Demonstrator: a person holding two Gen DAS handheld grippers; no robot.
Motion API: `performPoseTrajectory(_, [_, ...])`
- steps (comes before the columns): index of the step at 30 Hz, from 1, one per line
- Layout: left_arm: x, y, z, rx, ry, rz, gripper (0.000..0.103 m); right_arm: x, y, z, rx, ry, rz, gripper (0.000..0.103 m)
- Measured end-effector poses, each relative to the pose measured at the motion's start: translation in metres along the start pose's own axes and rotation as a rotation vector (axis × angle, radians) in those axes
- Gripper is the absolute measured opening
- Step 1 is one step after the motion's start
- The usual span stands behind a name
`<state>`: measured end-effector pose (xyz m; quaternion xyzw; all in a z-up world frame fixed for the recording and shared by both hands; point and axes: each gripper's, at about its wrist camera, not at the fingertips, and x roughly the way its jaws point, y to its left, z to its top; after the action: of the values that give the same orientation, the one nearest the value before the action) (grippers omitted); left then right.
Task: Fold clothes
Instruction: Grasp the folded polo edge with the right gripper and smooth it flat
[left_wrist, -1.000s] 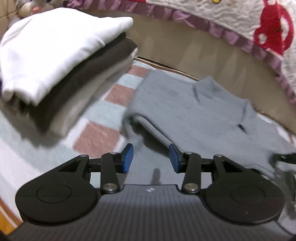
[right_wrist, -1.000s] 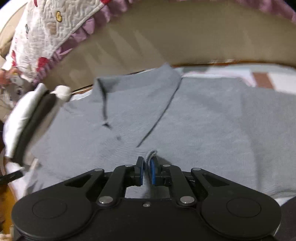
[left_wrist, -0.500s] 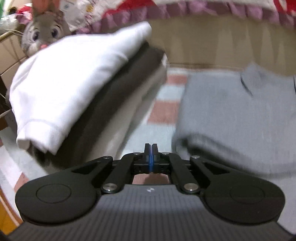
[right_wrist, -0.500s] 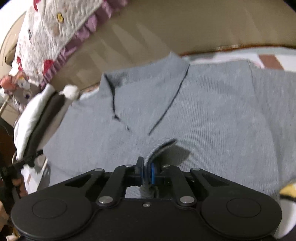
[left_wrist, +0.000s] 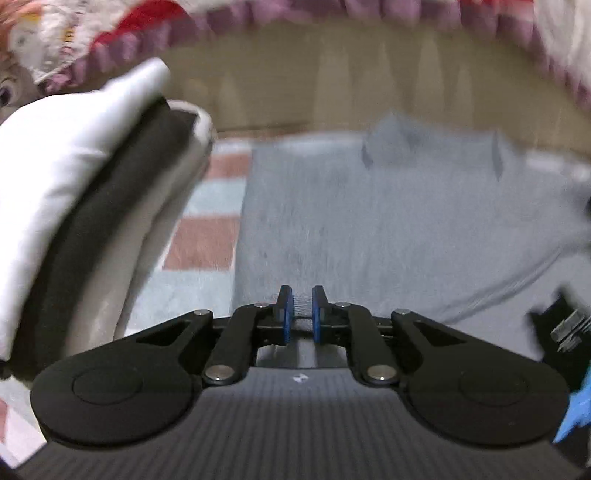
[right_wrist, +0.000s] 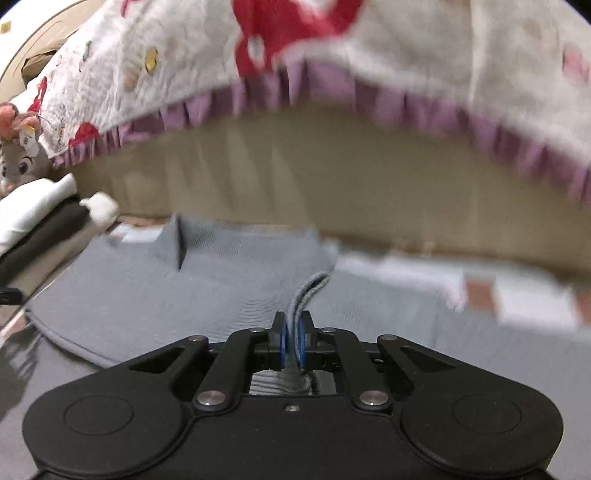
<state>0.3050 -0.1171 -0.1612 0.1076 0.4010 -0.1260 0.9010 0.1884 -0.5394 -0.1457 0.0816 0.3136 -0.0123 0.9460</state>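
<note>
Sweater (right_wrist: 184, 295) blurred, hem hidden betw. right jaws

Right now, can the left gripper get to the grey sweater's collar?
Probably yes. The left gripper sits at the grey sweater's near edge, and only flat sweater lies between it and the collar. The folded pile stays off to the side.

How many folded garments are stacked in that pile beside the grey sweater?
3 visible: a white garment on top, a black garment under it, and an off-white garment at the bottom. More may be hidden beneath.
</note>
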Motion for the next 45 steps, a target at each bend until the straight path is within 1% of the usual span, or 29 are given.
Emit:
performPoseTrajectory(1, [0.010,-0.004,-0.002,0.039,0.030,0.010,0.010,0.004,-0.002,-0.003,0.002,0.003,0.000,0.008])
performPoseTrajectory(2, [0.012,-0.006,-0.003,0.055,0.032,0.019,0.010,0.007,-0.004,-0.005,0.005,0.006,-0.001,0.008])
performPoseTrajectory(4, [0.014,-0.008,-0.004,0.081,0.029,0.039,0.010,0.007,-0.010,-0.006,0.030,-0.030,-0.020,0.008])
performPoseTrajectory(5, [0.013,-0.006,-0.004,0.051,0.039,0.035,0.010,0.004,-0.013,-0.005,0.049,-0.056,-0.021,0.008])
performPoseTrajectory(7, [0.014,-0.001,-0.003,-0.010,0.059,0.023,0.010,0.003,-0.018,-0.003,0.063,-0.069,-0.024,0.008])
performPoseTrajectory(9, [0.014,0.001,-0.004,-0.030,0.062,0.012,0.010,0.003,-0.021,-0.001,0.074,-0.075,-0.029,0.007])
performPoseTrajectory(13, [0.010,-0.005,-0.010,-0.014,0.040,0.030,0.010,0.023,-0.039,-0.013,0.111,0.038,-0.158,0.007])
performPoseTrajectory(15, [0.007,-0.010,-0.013,0.007,0.028,0.050,0.010,0.024,-0.054,-0.013,0.165,0.077,-0.223,0.007])
performPoseTrajectory(16, [0.005,-0.014,-0.014,0.022,0.022,0.064,0.010,0.018,-0.065,-0.010,0.233,0.088,-0.223,0.007])
performPoseTrajectory(18, [0.000,-0.024,-0.014,0.042,0.023,0.106,0.011,0.002,-0.088,-0.003,0.396,0.102,-0.200,0.019])
performPoseTrajectory(19, [-0.004,-0.031,-0.014,0.051,0.024,0.129,0.012,-0.012,-0.100,0.000,0.462,0.086,-0.168,0.022])
performPoseTrajectory(20, [-0.010,-0.039,-0.013,0.065,0.007,0.131,0.014,-0.028,-0.112,0.004,0.523,0.062,-0.129,0.036])
performPoseTrajectory(21, [-0.017,-0.046,-0.012,0.079,-0.011,0.131,0.015,-0.044,-0.124,0.007,0.584,0.038,-0.089,0.047])
performPoseTrajectory(22, [-0.024,-0.059,-0.010,0.103,-0.042,0.124,0.016,-0.062,-0.135,0.008,0.628,0.005,-0.068,0.050])
performPoseTrajectory(23, [-0.032,-0.072,-0.007,0.128,-0.075,0.116,0.019,-0.077,-0.146,0.006,0.660,-0.013,-0.071,0.054])
performPoseTrajectory(24, [-0.037,-0.088,-0.002,0.145,-0.097,0.089,0.025,-0.092,-0.157,0.003,0.689,-0.026,-0.080,0.056])
performPoseTrajectory(25, [-0.042,-0.105,0.003,0.161,-0.118,0.059,0.027,-0.103,-0.169,-0.002,0.715,-0.031,-0.099,0.057])
performPoseTrajectory(26, [-0.044,-0.126,0.011,0.168,-0.126,-0.004,0.030,-0.112,-0.183,-0.009,0.746,-0.030,-0.131,0.060])
performPoseTrajectory(29, [-0.043,-0.187,0.033,0.180,-0.116,-0.205,0.031,-0.130,-0.225,-0.039,0.886,0.007,-0.307,0.060])
performPoseTrajectory(31, [-0.038,-0.235,0.044,0.188,-0.117,-0.292,0.031,-0.141,-0.247,-0.054,0.950,0.031,-0.417,0.060])
performPoseTrajectory(33, [-0.034,-0.283,0.054,0.196,-0.118,-0.376,0.031,-0.148,-0.259,-0.062,0.952,0.060,-0.433,0.060])
performPoseTrajectory(35, [-0.028,-0.322,0.055,0.165,-0.098,-0.425,0.031,-0.148,-0.263,-0.065,0.918,0.082,-0.424,0.060])
performPoseTrajectory(37, [-0.023,-0.356,0.052,0.140,-0.081,-0.479,0.031,-0.143,-0.270,-0.070,0.929,0.098,-0.445,0.060])
performPoseTrajectory(38, [-0.022,-0.369,0.050,0.132,-0.075,-0.510,0.031,-0.143,-0.275,-0.074,0.955,0.097,-0.464,0.060])
performPoseTrajectory(41, [-0.020,-0.394,0.040,0.182,-0.068,-0.491,0.031,-0.148,-0.286,-0.079,1.020,0.046,-0.513,0.061])
performPoseTrajectory(43, [-0.015,-0.399,0.033,0.201,-0.054,-0.489,0.031,-0.150,-0.292,-0.082,1.044,0.020,-0.560,0.063])
performPoseTrajectory(45, [-0.012,-0.401,0.031,0.225,-0.041,-0.489,0.031,-0.148,-0.300,-0.087,1.088,0.013,-0.572,0.063])
